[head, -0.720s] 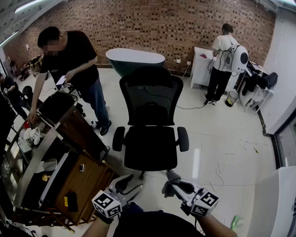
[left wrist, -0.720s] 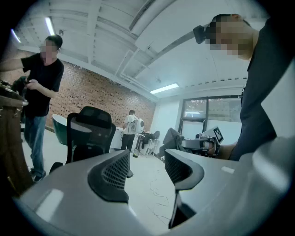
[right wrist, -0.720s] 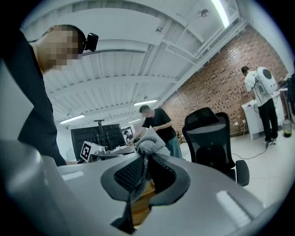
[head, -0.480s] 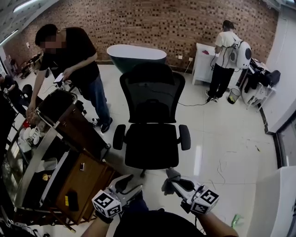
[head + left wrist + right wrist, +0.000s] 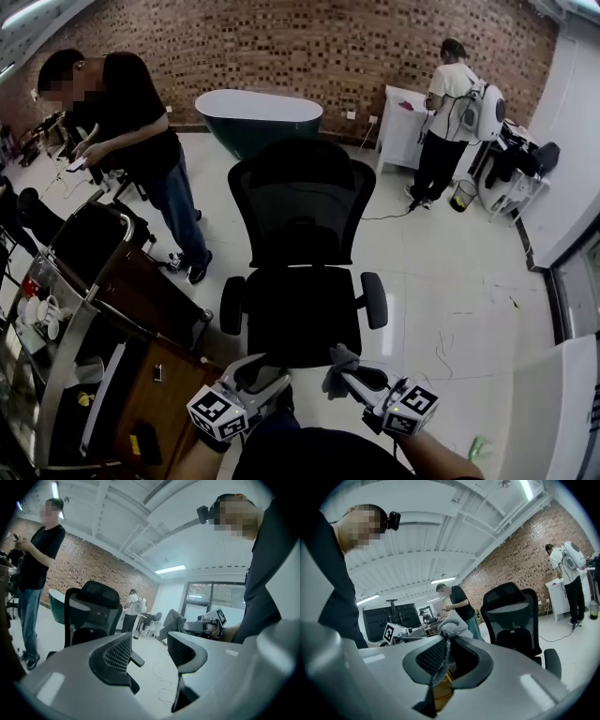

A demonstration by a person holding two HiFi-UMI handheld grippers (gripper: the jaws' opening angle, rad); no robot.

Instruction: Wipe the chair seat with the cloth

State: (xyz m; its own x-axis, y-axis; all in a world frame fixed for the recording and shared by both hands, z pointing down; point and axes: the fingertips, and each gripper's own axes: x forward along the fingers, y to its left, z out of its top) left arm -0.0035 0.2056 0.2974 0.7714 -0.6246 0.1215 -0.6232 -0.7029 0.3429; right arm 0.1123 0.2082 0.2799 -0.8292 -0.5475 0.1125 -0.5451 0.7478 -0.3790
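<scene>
since the earlier frame the scene has slid down and to the left in the head view. the chair (image 5: 300, 202) now sits closer to the two hand-held grippers. the person in a black shirt (image 5: 127, 117) and the cart (image 5: 141, 291) have drifted toward the left edge. both grippers have stayed low at the bottom of the view.

at far left the cart, wood-sided with a metal rail, carries white cups (image 5: 39, 312). its corner comes just beside the chair's left armrest (image 5: 231, 305) and crowds that side. the person in black stands behind it, bent over something small in the hands. behind the chair a dark green bathtub (image 5: 258, 112) sits against the brick wall (image 5: 309, 47). well apart at right, a person in a white top (image 5: 450, 103) stands at a white surface (image 5: 401, 127).

the chair seat (image 5: 300, 314) is black, with its front edge near the gripper tips.

the left hand-held gripper (image 5: 265, 369) (image 5: 152, 649) is released. its jaws are spread apart with only pale floor (image 5: 450, 281) showing between them, and it touches nothing.

the right hand-held gripper (image 5: 349, 367) (image 5: 449, 649) is clenched on the grey cloth (image 5: 339, 360) (image 5: 452, 626). a strip of the cloth runs down between the pressed jaws and a fluffy bunch stands out past their tips. in the head view the cloth lies at the seat's front edge. the right gripper view shows the chair beyond the cloth, apart from it.
</scene>
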